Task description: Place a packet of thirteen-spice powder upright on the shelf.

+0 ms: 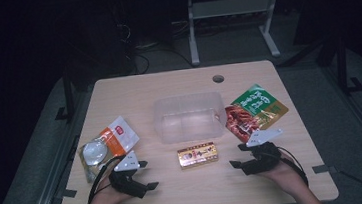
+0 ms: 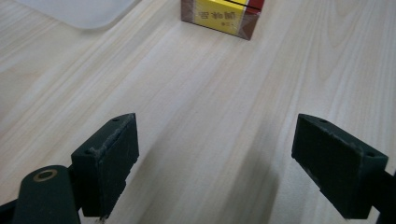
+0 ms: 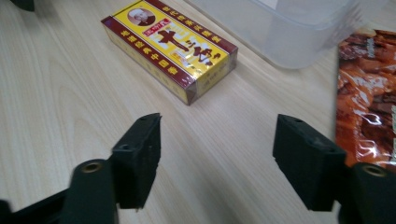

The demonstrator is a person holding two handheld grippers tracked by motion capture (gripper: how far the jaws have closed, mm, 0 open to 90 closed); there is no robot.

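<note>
Overhead: yellow box (image 1: 197,155) on table (image 1: 177,192), between left gripper (image 1: 145,175) and right gripper (image 1: 238,155), both wide, empty. Right gripper view adds the box's printed portrait.

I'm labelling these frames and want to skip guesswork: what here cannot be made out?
- Yellow box: left gripper view, its far part cut off by the top edge.
- Clear container: right gripper view, cut by the top edge, so its inside is unseen.
- Red-and-green pouch: right gripper view, cut by the right edge.
- White-and-orange packet: high view, print too small to read.
- Room beyond the table: high view, too dark.
</note>
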